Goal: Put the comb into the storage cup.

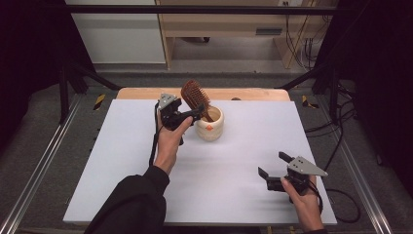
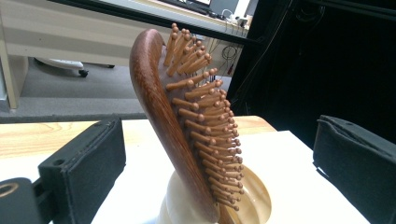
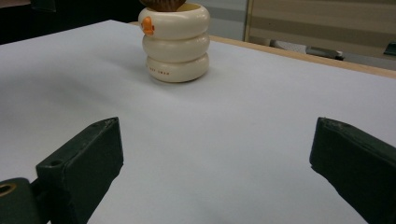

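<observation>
Open table near you, one obstacle cluster at the far middle.

You have bare white tabletop [image 1: 234, 165] across the near half and down both sides. Far centre, the cream ribbed ceramic cup [image 1: 210, 126] stands with the reddish-brown wooden paddle hairbrush [image 1: 195, 95] leaning up out of it, blocking passage overhead; your left gripper [image 1: 187, 113] crowds its left side, jaws spread around the brush.

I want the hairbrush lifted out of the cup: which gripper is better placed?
Left. The left gripper is open right at the hairbrush in the cup; the right gripper sits far off, open.
</observation>
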Demonstrator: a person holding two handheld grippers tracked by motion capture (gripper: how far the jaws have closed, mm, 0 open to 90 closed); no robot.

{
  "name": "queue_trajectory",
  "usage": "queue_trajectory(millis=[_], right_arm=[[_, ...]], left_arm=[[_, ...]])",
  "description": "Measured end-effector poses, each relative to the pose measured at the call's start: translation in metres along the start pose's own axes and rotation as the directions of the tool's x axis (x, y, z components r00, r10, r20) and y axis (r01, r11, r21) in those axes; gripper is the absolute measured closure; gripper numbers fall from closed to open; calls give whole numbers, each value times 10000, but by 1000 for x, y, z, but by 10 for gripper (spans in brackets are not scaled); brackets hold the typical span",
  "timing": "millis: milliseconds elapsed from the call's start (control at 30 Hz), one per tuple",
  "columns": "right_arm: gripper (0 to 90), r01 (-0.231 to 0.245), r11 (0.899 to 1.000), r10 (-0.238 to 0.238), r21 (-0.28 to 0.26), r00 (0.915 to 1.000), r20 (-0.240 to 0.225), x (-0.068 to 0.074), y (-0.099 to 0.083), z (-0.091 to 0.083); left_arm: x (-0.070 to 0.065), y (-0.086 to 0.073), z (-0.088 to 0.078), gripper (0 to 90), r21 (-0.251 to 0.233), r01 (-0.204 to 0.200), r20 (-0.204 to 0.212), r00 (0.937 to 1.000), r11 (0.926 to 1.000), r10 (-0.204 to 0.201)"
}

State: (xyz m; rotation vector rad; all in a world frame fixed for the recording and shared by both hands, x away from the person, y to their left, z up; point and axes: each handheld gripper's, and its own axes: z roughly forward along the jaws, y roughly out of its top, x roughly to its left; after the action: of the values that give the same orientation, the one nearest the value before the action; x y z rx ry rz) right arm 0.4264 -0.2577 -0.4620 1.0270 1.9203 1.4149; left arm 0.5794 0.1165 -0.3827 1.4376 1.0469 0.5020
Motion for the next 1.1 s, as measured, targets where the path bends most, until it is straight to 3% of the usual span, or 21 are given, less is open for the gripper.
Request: queue_trajectory(millis=[500, 1100], right_arm=[[33, 20, 10000, -20, 22, 10000, 28, 0, 0, 0], [33, 123, 9999, -123, 93, 9999, 5, 1, 0, 1]], left_arm=[[-6, -3, -6, 23, 2, -94, 195, 9998, 10000, 94], [-7, -14, -17, 26, 172, -383, 66, 9992, 9991, 382]])
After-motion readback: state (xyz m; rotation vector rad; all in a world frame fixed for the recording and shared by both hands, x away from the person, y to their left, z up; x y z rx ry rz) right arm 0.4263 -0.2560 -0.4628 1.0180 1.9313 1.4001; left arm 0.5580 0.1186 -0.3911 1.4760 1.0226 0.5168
